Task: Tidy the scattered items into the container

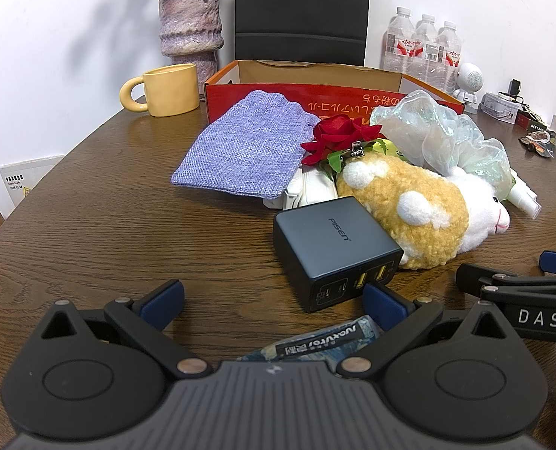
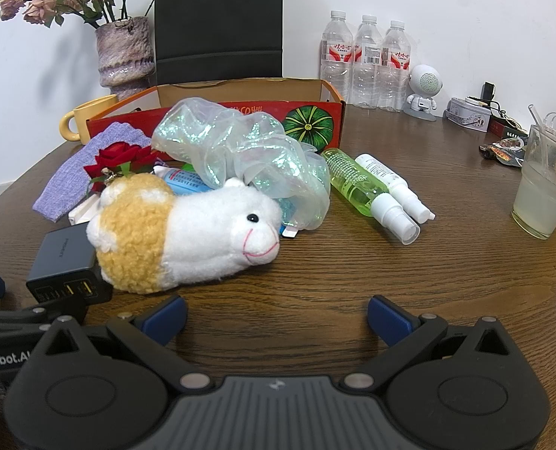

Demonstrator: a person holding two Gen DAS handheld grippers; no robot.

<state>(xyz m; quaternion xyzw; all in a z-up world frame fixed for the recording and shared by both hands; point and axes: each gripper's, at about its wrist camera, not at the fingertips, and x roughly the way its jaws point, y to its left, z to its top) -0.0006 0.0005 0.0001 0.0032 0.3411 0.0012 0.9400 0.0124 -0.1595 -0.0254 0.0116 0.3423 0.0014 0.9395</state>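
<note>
Between the left gripper's spread, empty fingers lies a flat blue printed packet, the dark grey square charger just beyond on the brown wooden worktop. Right gripper gapes empty too, short of the white-and-tan plush sheep; the red cardboard box sits behind.

A yellow mug stands just beside a purple vase of dried roses, both at the back of the wooden table. Three water bottles line the wall, near a small white robot figure (round-headed). A glass of pale drink holds a straw.
</note>
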